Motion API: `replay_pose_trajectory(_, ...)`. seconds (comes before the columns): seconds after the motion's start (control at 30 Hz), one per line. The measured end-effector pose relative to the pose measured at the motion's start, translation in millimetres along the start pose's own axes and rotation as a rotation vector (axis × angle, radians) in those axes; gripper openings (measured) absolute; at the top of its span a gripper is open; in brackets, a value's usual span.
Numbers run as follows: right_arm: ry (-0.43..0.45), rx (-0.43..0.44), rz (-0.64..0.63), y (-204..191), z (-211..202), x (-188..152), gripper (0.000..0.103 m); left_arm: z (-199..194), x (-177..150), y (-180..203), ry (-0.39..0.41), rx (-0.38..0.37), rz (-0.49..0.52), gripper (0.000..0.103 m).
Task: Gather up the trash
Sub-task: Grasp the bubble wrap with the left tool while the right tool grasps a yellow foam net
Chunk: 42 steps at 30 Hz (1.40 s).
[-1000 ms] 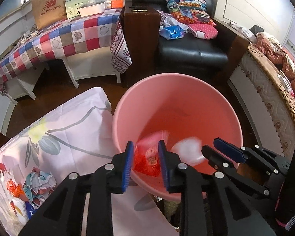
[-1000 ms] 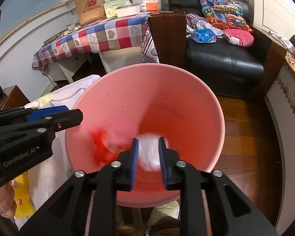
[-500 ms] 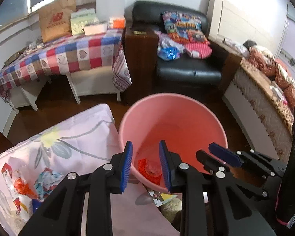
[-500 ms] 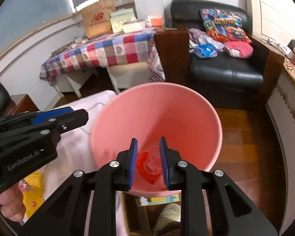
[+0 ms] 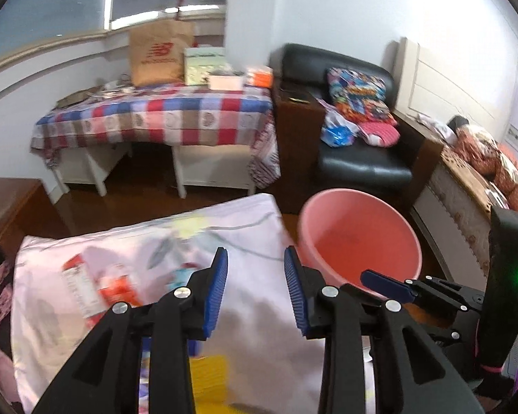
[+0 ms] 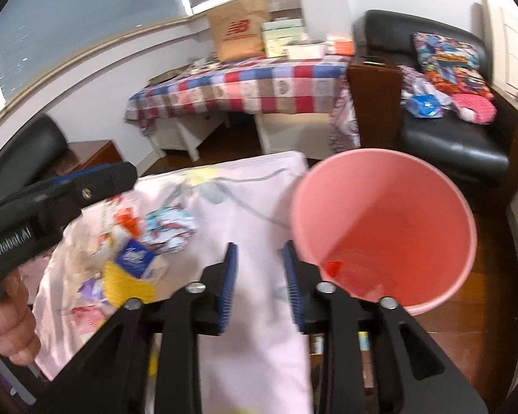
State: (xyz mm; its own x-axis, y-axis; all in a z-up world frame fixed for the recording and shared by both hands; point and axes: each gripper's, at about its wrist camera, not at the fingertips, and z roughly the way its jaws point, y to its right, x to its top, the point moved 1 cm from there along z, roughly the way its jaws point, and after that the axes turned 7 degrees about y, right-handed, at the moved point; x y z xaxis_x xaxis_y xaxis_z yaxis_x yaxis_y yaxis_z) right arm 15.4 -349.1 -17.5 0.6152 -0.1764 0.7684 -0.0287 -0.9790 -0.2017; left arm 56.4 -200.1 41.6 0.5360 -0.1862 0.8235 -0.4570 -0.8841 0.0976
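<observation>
Both the left gripper [image 5: 255,289] and right gripper [image 6: 259,283] gape empty over the cloth [image 6: 252,207], trash [image 6: 134,258] lying left, bucket [image 6: 380,214] right.

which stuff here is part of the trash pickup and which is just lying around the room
Job:
pink bin
red wrapper in the bin
crumpled wrappers on the floral cloth
left gripper and right gripper, both open and empty

Lying about:
paper bag
checked tablecloth
black armchair
</observation>
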Motion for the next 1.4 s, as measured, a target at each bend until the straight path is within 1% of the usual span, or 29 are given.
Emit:
replay_pose_trajectory(0.03, -0.004, 0.017, -0.009, -8.2, 1.2, -1.8, 0.041, -6.8, -1.9, -10.8, 0.005, 0.011, -0.009, 0.034)
replay_pose_trajectory(0.07, -0.008, 0.029, -0.017, -14.3, 1.7, -3.1, 0.042, -12.9, -3.8, -21.4, 0.007, 0.020, -0.017, 0.035)
replay_pose_trajectory(0.17, -0.021, 0.070, -0.060, -38.4, 3.0, -7.5, 0.042, -32.5, -13.5, -56.6, 0.011, 0.051, -0.037, 0.038)
replay_pose_trajectory(0.27, -0.030, 0.102, -0.085, -55.4, 0.9, -13.3, 0.042, -47.0, -26.1, -88.0, 0.003, 0.081, -0.061, 0.039)
replay_pose_trajectory(0.4, -0.064, 0.153, -0.110, -76.7, 1.8, -22.8, 0.042, -62.7, -53.0, -124.0, -0.031, 0.115, -0.107, 0.039)
replay_pose_trajectory(0.6, -0.105, 0.199, -0.175, -103.4, 5.1, -36.4, 0.042, -66.5, -101.8, -154.8, -0.115, 0.140, -0.199, 0.039)
replay_pose_trajectory(0.7, -0.130, 0.211, -0.175, -107.6, 11.7, -41.5, 0.042, -59.6, -115.7, -163.2, -0.149, 0.146, -0.247, 0.039)
replay_pose_trajectory(0.77, -0.143, 0.212, -0.172, -107.9, 16.3, -43.0, 0.042, -54.6, -119.3, -163.9, -0.160, 0.146, -0.265, 0.039)
replay_pose_trajectory(0.83, -0.153, 0.214, -0.165, -106.7, 20.4, -44.4, 0.042, -51.0, -117.9, -160.0, -0.159, 0.143, -0.269, 0.039)
replay_pose_trajectory(0.93, -0.168, 0.216, -0.156, -106.3, 25.8, -47.4, 0.042, -40.7, -112.2, -157.8, -0.170, 0.161, -0.273, 0.039)
replay_pose_trajectory(1.0, -0.172, 0.219, -0.155, -105.7, 27.2, -48.3, 0.042, -34.6, -109.3, -160.4, -0.179, 0.166, -0.295, 0.039)
replay_pose_trajectory(1.13, -0.177, 0.228, -0.157, -104.6, 30.6, -49.4, 0.042, -17.9, -111.4, -165.7, -0.211, 0.147, -0.343, 0.039)
replay_pose_trajectory(1.23, -0.189, 0.231, -0.152, -103.2, 36.0, -50.1, 0.042, -14.7, -112.5, -164.8, -0.199, 0.148, -0.339, 0.038)
replay_pose_trajectory(1.27, -0.196, 0.236, -0.146, -102.1, 38.1, -50.7, 0.042, -14.8, -112.4, -164.2, -0.193, 0.145, -0.332, 0.029)
replay_pose_trajectory(1.33, -0.203, 0.238, -0.140, -100.1, 40.9, -51.0, 0.042, -15.9, -112.2, -163.8, -0.180, 0.150, -0.318, 0.018)
replay_pose_trajectory(1.37, -0.207, 0.239, -0.137, -99.2, 42.5, -51.1, 0.042, -16.8, -112.1, -164.3, -0.174, 0.153, -0.314, 0.005)
replay_pose_trajectory(1.4, -0.210, 0.242, -0.134, -98.9, 43.8, -51.1, 0.042, -17.2, -112.1, -165.1, -0.172, 0.152, -0.315, 0.004)
